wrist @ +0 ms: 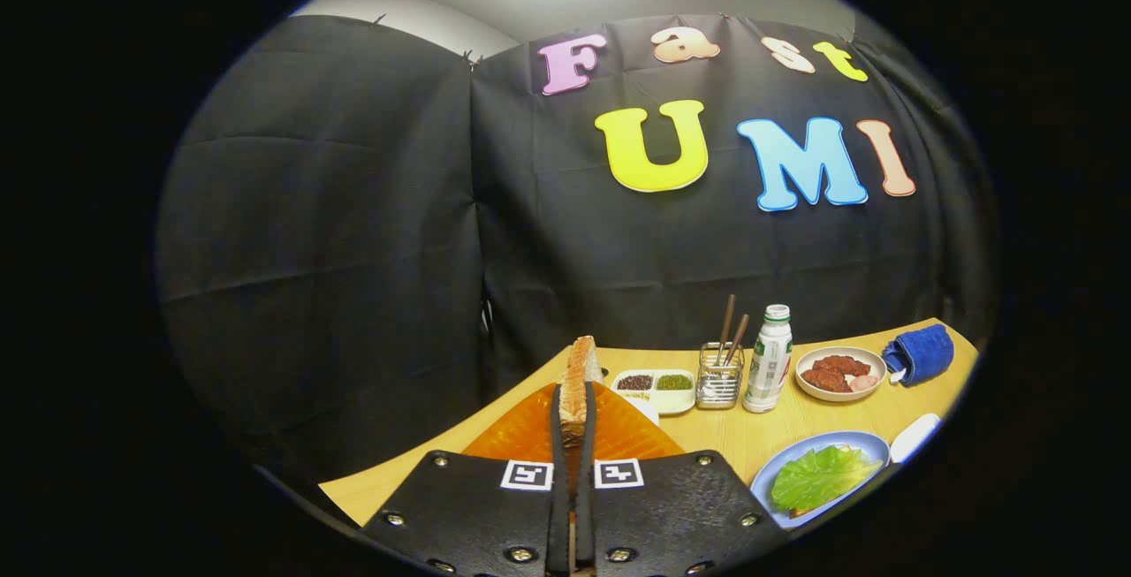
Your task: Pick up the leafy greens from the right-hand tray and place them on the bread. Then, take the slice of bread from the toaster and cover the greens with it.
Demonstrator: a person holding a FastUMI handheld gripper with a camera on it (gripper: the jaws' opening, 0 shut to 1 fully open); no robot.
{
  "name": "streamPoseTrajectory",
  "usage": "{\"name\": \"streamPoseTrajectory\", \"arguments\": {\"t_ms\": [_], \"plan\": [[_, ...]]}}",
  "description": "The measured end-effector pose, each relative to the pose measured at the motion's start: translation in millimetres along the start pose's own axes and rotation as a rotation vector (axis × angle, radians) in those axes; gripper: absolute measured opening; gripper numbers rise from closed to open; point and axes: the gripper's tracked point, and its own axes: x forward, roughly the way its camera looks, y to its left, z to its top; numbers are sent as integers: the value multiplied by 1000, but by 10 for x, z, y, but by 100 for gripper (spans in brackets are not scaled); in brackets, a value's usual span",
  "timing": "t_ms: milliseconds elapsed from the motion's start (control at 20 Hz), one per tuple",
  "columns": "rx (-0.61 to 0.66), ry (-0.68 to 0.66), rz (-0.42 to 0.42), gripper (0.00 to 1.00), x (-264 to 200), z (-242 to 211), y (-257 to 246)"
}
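The gripper (573,422) is clamped narrow on a slice of bread (578,378), both fingers pressing its faces and holding it on edge above an orange tray (528,431) near the desk's left corner. The leafy greens (822,475) lie on bread in a blue plate (861,444) at the desk's near right edge, well apart from the fingers, with a white bottle (767,371) beyond

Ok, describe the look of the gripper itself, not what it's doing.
The gripper has two long, thin, parallel fingers running forward from a broad dark body made of two flat plates studded with round metal screws. Each plate carries a small square black-and-white marker near the finger base. No cables or sleeve visible.
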Motion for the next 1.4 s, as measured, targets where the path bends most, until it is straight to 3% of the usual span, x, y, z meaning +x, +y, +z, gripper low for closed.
{"name": "streamPoseTrajectory", "arguments": {"t_ms": [250, 400, 1000, 1400], "plan": [[31, -17, 24, 3, -121, 255, -178], [12, -15, -9, 3, -218, 261, -469], [25, 81, -222, 3, -556, -392, -1999], [76, 135, -260, 3, -653, -719, -2411]]}}
